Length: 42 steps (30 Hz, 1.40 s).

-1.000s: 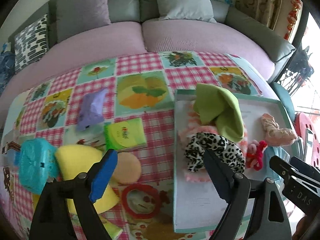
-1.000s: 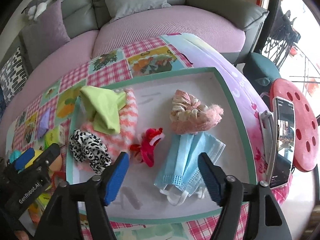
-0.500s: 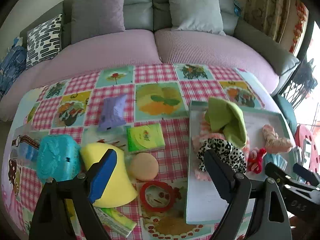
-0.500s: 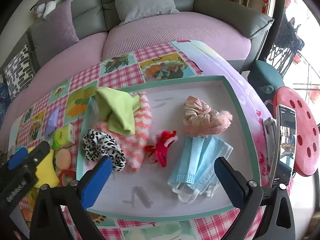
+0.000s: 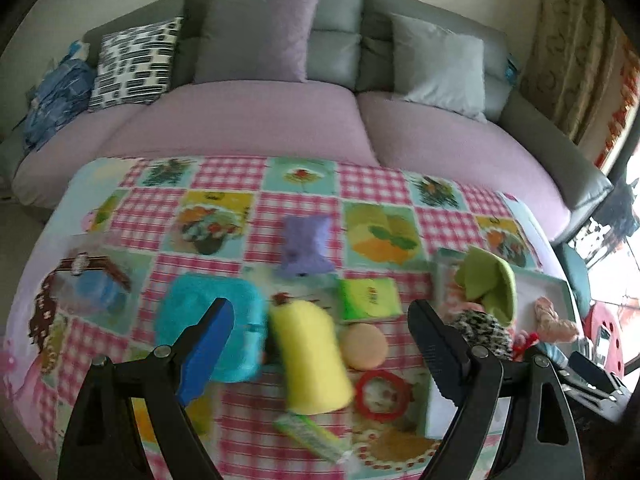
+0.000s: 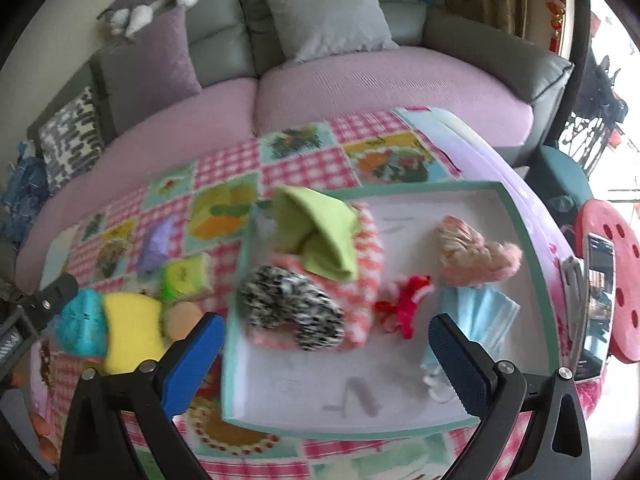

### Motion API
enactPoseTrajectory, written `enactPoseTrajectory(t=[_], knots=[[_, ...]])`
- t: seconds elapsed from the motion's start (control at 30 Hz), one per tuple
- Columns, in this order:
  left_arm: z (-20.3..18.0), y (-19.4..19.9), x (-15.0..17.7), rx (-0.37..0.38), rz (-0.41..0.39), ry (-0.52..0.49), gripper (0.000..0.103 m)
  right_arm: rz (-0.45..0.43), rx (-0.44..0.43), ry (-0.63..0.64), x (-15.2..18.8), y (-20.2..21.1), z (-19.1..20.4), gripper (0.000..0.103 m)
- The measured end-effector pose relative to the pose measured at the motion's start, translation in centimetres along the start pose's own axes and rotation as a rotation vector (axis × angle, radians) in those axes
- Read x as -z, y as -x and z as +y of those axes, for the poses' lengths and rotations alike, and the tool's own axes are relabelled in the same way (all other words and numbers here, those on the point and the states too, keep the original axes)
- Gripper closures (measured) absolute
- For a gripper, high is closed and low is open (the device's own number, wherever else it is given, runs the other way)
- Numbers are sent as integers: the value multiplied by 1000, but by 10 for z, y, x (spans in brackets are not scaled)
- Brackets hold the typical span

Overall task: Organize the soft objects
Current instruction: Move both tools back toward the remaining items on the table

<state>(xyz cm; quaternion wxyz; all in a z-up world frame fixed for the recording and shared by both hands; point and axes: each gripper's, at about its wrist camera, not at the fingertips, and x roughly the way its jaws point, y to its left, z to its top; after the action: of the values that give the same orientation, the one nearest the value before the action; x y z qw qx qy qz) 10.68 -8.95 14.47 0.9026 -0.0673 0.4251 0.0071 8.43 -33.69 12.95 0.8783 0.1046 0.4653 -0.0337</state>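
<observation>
In the right wrist view a white tray with a green rim (image 6: 524, 248) holds a green cloth (image 6: 320, 236), a leopard-print scrunchie (image 6: 292, 312), a red tie (image 6: 408, 304), a pink scrunchie (image 6: 472, 256) and a blue face mask (image 6: 484, 312). My right gripper (image 6: 324, 328) hangs open above the tray's near side, holding nothing. Left of the tray lie a yellow sponge (image 5: 308, 352), a teal fluffy cloth (image 5: 208, 320), a purple pouch (image 5: 306, 244), a green packet (image 5: 368, 298) and a peach puff (image 5: 366, 346). My left gripper (image 5: 320, 320) is open above the sponge, empty.
A checked tablecloth (image 5: 224, 180) covers the round table, with a pink and grey sofa (image 5: 256, 128) behind it. A red ring (image 5: 380, 392) and a small wrapped packet (image 5: 308, 436) lie near the front edge. A red stool (image 6: 612, 280) with a phone (image 6: 596, 304) stands right of the table.
Both grippers drew back and rose. The left view swung left from the tray toward the loose items. The right jaws spread wider and backed off the blue mask, which stays in the tray.
</observation>
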Motion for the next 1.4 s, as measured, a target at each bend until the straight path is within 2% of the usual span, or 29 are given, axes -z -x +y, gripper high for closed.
enactPoseTrajectory(t=[0.1, 0.23, 0.33, 0.57, 0.7, 0.97, 1.4], knots=[[26, 4, 0, -37, 4, 45, 14, -17, -46, 9, 0, 1, 11, 0], [62, 6, 3, -67, 14, 132, 14, 6, -81, 29, 6, -6, 27, 0], [77, 7, 12, -90, 30, 157, 14, 19, -112, 41, 12, -7, 37, 0], [95, -13, 48, -91, 145, 190, 14, 72, -203, 102, 35, -17, 68, 0], [92, -20, 64, -53, 191, 189, 14, 110, -221, 132, 48, -23, 78, 3], [73, -28, 83, -13, 250, 150, 14, 155, -185, 120, 60, -32, 73, 17], [44, -49, 89, 48, 319, 98, 14, 148, -129, 120, 52, -33, 62, 17]])
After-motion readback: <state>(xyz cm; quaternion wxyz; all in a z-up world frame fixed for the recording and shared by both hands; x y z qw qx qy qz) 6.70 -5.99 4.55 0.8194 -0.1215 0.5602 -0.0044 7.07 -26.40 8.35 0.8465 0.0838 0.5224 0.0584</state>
